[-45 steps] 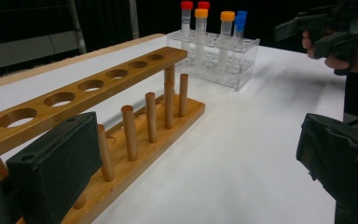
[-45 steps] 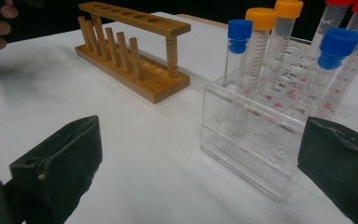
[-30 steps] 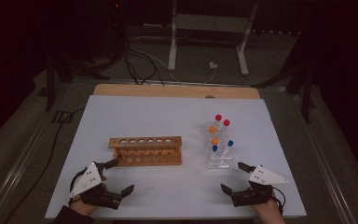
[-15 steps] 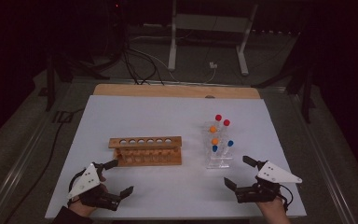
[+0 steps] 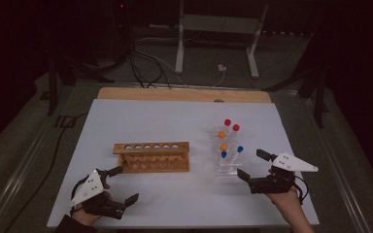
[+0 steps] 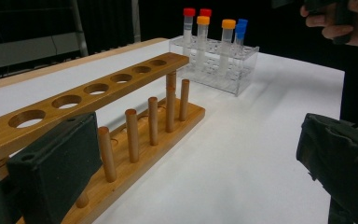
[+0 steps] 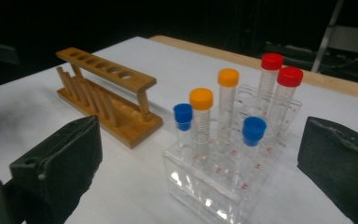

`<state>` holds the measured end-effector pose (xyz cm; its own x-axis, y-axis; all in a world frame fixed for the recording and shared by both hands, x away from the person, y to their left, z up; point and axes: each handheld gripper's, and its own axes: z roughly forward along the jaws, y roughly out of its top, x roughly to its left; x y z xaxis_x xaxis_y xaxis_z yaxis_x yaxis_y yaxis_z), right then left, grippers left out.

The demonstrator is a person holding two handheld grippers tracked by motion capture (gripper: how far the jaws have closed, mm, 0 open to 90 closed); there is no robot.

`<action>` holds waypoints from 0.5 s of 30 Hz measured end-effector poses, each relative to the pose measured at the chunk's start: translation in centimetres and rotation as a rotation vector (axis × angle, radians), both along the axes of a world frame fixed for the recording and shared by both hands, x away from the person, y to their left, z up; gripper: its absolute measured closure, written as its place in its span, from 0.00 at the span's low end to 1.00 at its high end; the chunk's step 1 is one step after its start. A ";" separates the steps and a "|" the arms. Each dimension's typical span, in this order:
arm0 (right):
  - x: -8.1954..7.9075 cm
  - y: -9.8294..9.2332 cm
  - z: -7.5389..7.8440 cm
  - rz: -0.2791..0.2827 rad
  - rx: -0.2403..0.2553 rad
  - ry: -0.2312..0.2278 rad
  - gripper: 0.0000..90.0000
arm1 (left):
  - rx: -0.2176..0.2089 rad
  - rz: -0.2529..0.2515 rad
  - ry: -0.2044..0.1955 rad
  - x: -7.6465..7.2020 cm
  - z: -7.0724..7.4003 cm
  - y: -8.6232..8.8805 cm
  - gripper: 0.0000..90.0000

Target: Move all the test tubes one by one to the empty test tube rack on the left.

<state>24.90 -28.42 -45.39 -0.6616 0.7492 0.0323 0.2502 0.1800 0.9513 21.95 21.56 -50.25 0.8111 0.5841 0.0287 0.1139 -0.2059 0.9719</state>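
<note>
A wooden tube rack point(image 5: 151, 156) with a row of empty holes lies mid-table; it is also in the left gripper view point(image 6: 121, 93) and the right gripper view point(image 7: 107, 88). To its right a clear plastic rack point(image 5: 227, 166) holds several capped tubes: red point(image 7: 272, 62), orange point(image 7: 201, 99) and blue point(image 7: 253, 128). My left gripper point(image 5: 125, 184) is open, near the wooden rack's left front corner, one pad point(image 6: 56, 163) beside the rack's end. My right gripper point(image 5: 251, 165) is open, just right of the clear rack, and its jaws frame the tubes point(image 7: 200, 140).
The white table top point(image 5: 184, 121) has a wooden strip point(image 5: 184, 94) along its far edge. Cables and a metal stand point(image 5: 218, 43) sit on the dark floor beyond. A hand holding the other gripper shows far off point(image 6: 340, 23).
My right gripper has moved forward and slightly right, up beside the clear rack. The left gripper has barely shifted.
</note>
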 end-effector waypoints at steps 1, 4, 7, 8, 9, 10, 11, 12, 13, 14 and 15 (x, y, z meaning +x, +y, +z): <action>0.3 0.0 -0.1 -0.008 -0.009 0.006 0.03 | 0.000 -0.001 0.001 0.0 0.0 0.0 0.01; 1.3 0.0 -0.5 -0.023 -0.011 0.039 0.06 | -0.001 -0.001 0.002 0.0 0.0 0.0 0.01; 2.1 -0.1 -0.8 -0.041 -0.022 0.064 0.12 | -0.001 -0.001 0.003 0.0 0.0 0.0 0.01; 2.1 -0.1 -0.8 -0.041 -0.022 0.064 0.12 | 0.000 -0.001 0.003 0.0 0.0 0.0 0.01; 2.5 -0.1 -0.9 -0.060 -0.033 0.078 0.17 | -0.001 -0.001 0.003 0.0 0.0 0.0 0.01; 2.6 -0.1 -1.0 -0.068 -0.043 0.087 0.17 | 0.001 -0.001 0.003 0.0 0.0 0.0 0.01; 2.8 -0.1 -1.0 -0.080 -0.048 0.098 0.18 | 0.002 -0.001 0.003 0.0 0.0 0.0 0.01; 2.8 -0.1 -1.0 -0.080 -0.048 0.098 0.18 | 0.002 -0.001 0.003 0.0 0.0 0.0 0.01; 3.1 0.1 -1.1 -0.098 -0.074 0.121 0.21 | 0.002 -0.002 0.003 0.0 0.0 0.0 0.01; 3.2 0.1 -1.1 -0.103 -0.079 0.128 0.24 | 0.001 -0.002 0.004 0.0 0.0 0.0 0.01; 3.2 0.1 -1.1 -0.103 -0.079 0.128 0.24 | 0.000 -0.002 0.004 0.0 0.0 0.0 0.01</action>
<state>28.10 -28.34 -46.51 -0.5756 0.8162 0.0497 0.3889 0.2198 0.8947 21.97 21.54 -50.29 0.8124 0.5825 0.0254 0.1176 -0.2064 0.9714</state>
